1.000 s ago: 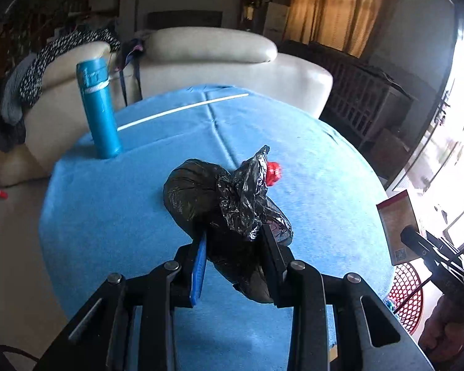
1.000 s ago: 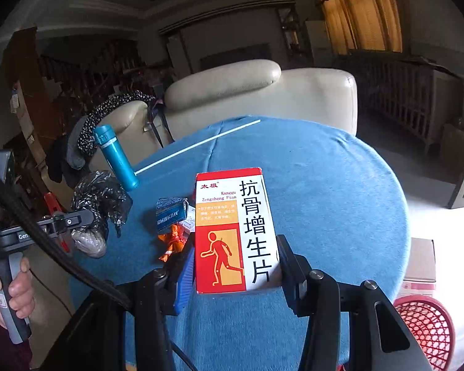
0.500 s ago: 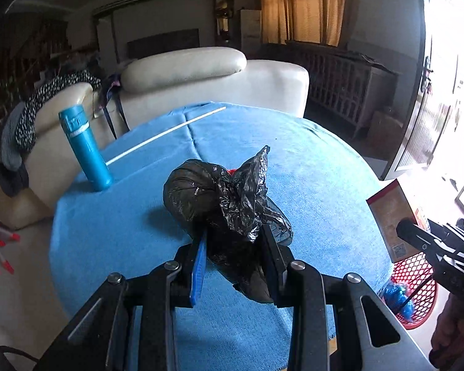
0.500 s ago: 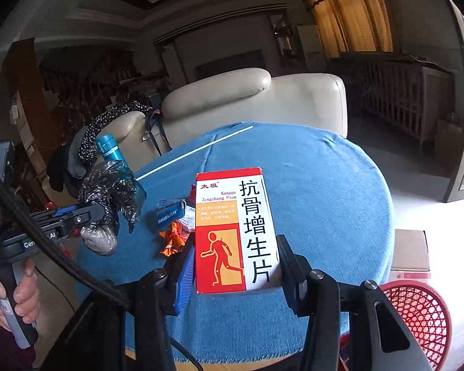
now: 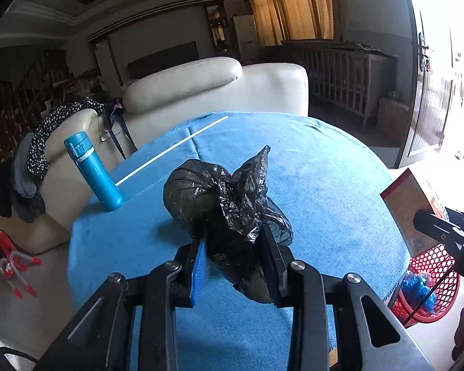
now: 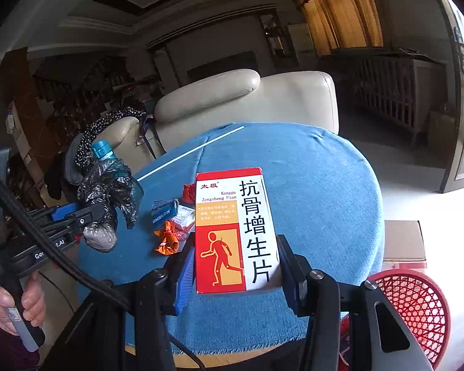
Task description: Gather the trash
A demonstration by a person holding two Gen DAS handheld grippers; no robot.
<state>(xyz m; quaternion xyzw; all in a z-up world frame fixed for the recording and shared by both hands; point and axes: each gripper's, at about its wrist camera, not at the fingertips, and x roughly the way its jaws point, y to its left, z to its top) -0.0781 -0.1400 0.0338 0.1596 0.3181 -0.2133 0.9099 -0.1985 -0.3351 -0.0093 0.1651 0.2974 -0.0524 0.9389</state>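
Left tongs (image 5: 235,247) clamp the bag (image 5: 225,204), right tongs (image 6: 232,266) clamp the box (image 6: 235,232). Both held off the tabletop (image 6: 318,191), likely headed for the basket (image 6: 417,303).

The right and far part of the round table under the blue cloth (image 6: 324,185) lies bare, open for a gripper to pass. On its left half sits a cluster of small litter: a crumpled orange wrapper (image 6: 167,238), a small blue carton (image 6: 164,213) and a red scrap (image 6: 188,192). A tall turquoise flask (image 5: 91,170) stands upright at the far left edge. A thin white stick (image 5: 173,148) lies across the far side. A cream leather sofa (image 5: 219,89) closes off the far edge. Near right, off the table, the red mesh basket (image 6: 417,303) stands open-topped.
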